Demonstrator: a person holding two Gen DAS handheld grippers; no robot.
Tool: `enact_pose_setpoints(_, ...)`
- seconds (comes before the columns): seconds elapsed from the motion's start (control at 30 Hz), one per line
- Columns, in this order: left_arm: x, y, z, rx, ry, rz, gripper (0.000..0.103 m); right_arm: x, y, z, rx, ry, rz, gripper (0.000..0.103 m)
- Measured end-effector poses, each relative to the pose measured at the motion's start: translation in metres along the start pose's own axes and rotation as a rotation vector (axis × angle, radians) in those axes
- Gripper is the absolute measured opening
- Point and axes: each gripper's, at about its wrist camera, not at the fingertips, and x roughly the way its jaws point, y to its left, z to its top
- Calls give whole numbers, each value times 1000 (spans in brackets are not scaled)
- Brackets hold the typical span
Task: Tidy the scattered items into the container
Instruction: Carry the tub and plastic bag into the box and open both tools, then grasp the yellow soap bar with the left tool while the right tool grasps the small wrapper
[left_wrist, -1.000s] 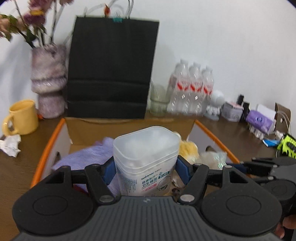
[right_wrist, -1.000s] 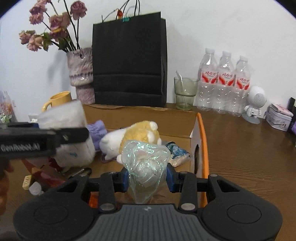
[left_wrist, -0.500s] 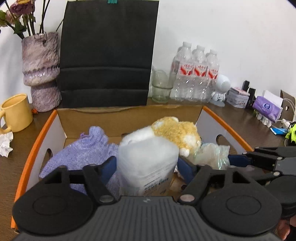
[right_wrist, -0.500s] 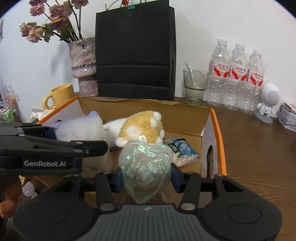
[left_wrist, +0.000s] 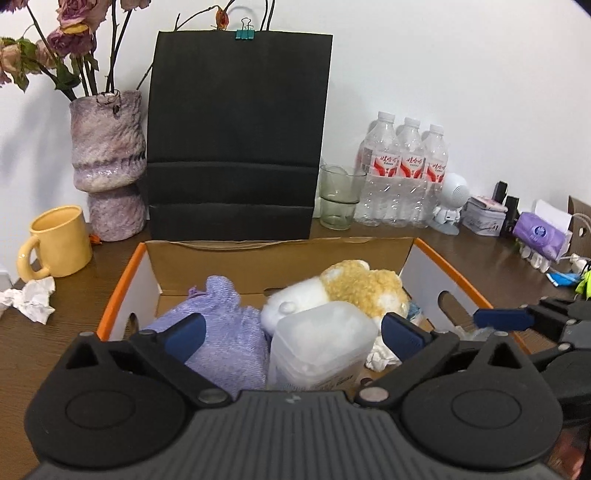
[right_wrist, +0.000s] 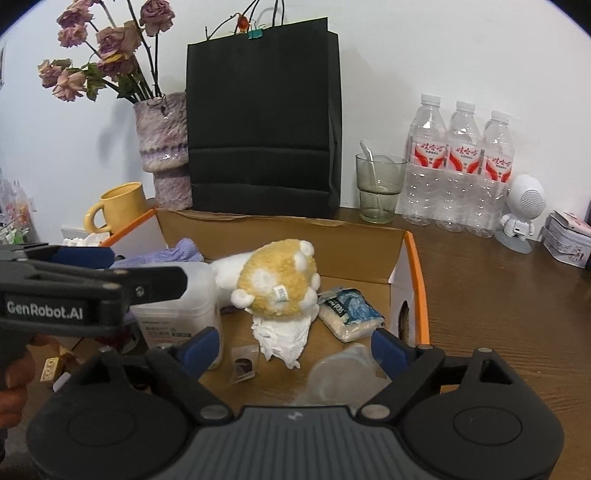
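In the left wrist view my left gripper (left_wrist: 293, 332) is over the orange-edged cardboard box (left_wrist: 424, 258). Its jaws are opening, and the translucent white cotton-swab tub (left_wrist: 321, 343) stands free between the blue pads, which do not touch it. In the right wrist view my right gripper (right_wrist: 293, 347) is over the same box (right_wrist: 415, 258). Its jaws are opening too, and a crumpled clear plastic bag (right_wrist: 343, 373) lies loose on the box floor below them. A purple cloth (left_wrist: 221, 325) and a white-and-tan plush toy (right_wrist: 280, 277) also lie inside.
A blue-white packet (right_wrist: 349, 314), a crumpled tissue (right_wrist: 282, 336) and a small sachet (right_wrist: 243, 363) lie in the box. Behind it stand a black paper bag (left_wrist: 236, 140), a vase (left_wrist: 109, 162), a yellow mug (left_wrist: 59, 242), a glass (right_wrist: 378, 188) and water bottles (right_wrist: 461, 166).
Both grippers have opened. The tub has been let go and stands in the box. The clear plastic bag has left the right pads and dropped to the box floor.
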Motion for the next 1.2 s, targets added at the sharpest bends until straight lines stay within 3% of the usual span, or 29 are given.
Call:
enact_pose_setpoints(0.3, -57, 19, 1, -41, -109, 25, 103, -59, -17, 5, 40, -124, -63, 91)
enact_pose_setpoints(0.37, -70, 25, -1, -39, -126, 35, 103, -78, -24, 0, 50, -162, -79, 99)
enact_pose_setpoints(0.47, -89, 38, -10, -42, -135, 56, 103, -101, -36, -17, 73, -198, -98, 100)
enact_pose_setpoints(0.57, -105, 50, -25, -42, -137, 85, 103, -109, -40, -35, 71, -168, -107, 100)
enact_pose_setpoints(0.83, -116, 78, -71, -25, -33, 153, 103, -86, -35, -86, 61, -26, -120, 98)
enact_pose_setpoints(0.97, -104, 85, -87, -14, 32, 154, 100, -75, -31, -98, 52, 11, -130, 91)
enact_pose_setpoints(1.0, -99, 85, -90, -7, 54, 160, 98, -75, -30, -100, 48, 10, -134, 90)
enact_pose_setpoints(1.07, -93, 86, -95, -1, 82, 173, 89, -74, -29, -102, 45, 9, -136, 78)
enact_pose_setpoints(1.2, -83, 88, -100, 18, 105, 143, 83, -71, -32, -105, 59, 27, -131, 71)
